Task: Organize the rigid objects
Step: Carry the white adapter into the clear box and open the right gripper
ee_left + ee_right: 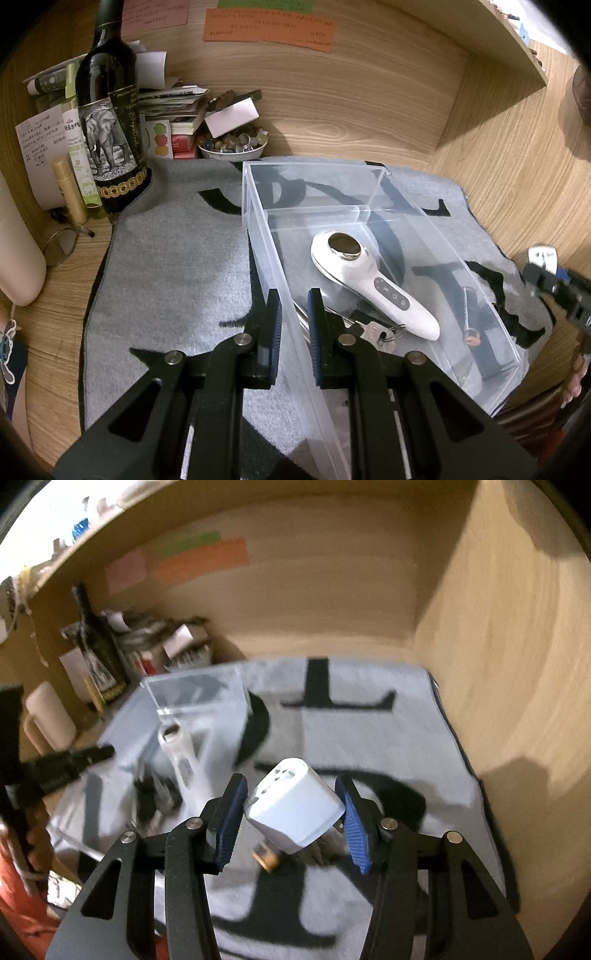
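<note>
The right gripper [291, 819] clamps a white plug adapter [295, 808], next bound for the clear box [369, 221], whose wall the left gripper [295, 325] pinches.

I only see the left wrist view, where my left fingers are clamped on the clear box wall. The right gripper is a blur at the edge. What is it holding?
Observer: A white travel adapter. It sits between the fingers of the right gripper, with both blue pads against its sides.
Operator: Is it over the box yet?
Observer: No. In the right wrist view the clear box lies off to the left, and the grey mat is beneath the adapter.
Operator: Which way do the prongs face?
Observer: The metal prongs point back toward the gripper body, and the socket face points away from it.
</note>
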A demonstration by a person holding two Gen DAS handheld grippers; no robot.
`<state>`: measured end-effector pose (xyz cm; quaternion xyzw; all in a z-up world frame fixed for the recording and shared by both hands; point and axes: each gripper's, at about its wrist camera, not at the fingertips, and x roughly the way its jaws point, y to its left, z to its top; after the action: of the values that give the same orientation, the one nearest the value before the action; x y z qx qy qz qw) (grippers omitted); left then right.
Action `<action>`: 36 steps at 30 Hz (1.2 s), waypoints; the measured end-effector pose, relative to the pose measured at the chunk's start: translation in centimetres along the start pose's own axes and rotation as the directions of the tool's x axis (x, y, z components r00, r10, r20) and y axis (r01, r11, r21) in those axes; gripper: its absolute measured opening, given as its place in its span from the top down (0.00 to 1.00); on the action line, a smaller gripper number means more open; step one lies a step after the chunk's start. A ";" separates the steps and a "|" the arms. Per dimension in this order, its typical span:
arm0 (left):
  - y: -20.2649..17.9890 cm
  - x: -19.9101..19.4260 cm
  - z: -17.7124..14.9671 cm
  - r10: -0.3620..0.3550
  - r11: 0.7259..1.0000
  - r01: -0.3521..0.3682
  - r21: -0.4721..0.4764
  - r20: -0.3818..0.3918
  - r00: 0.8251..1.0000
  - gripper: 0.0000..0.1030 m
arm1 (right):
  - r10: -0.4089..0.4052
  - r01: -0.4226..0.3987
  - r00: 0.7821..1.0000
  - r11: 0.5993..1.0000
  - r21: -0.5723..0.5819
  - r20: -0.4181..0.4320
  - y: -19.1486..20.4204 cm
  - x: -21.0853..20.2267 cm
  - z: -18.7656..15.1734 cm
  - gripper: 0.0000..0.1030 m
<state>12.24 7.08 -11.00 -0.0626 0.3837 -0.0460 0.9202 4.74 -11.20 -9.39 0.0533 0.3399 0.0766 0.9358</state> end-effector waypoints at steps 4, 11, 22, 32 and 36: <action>0.0 -0.1 0.1 -0.007 1.000 0.007 -0.002 0.000 1.000 0.87 | 0.063 -0.062 0.998 0.998 -0.031 0.032 1.7 0.6 1.6 0.55; 0.2 -0.2 0.0 -0.015 1.000 0.015 0.001 0.002 1.000 0.87 | 0.177 -0.173 0.984 0.976 -0.131 0.017 5.6 2.3 3.5 0.55; 0.5 -0.2 -0.1 -0.031 1.000 0.031 -0.005 0.008 0.999 0.87 | 0.259 -0.289 0.954 0.925 -0.245 -0.151 9.9 6.8 4.9 0.55; 0.9 -0.2 -0.2 -0.051 0.998 0.052 -0.022 0.012 0.999 0.87 | 0.190 -0.289 0.939 0.889 -0.354 -0.288 11.8 9.8 4.4 0.55; 0.9 -0.1 -0.2 -0.051 0.998 0.051 -0.020 0.012 0.999 0.87 | 0.168 -0.288 0.932 0.882 -0.374 -0.321 12.0 10.7 4.2 0.55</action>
<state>12.06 7.98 -11.15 -0.0822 0.3773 -0.0651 0.9201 14.29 2.35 -11.06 -0.1179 0.4355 0.2643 0.8524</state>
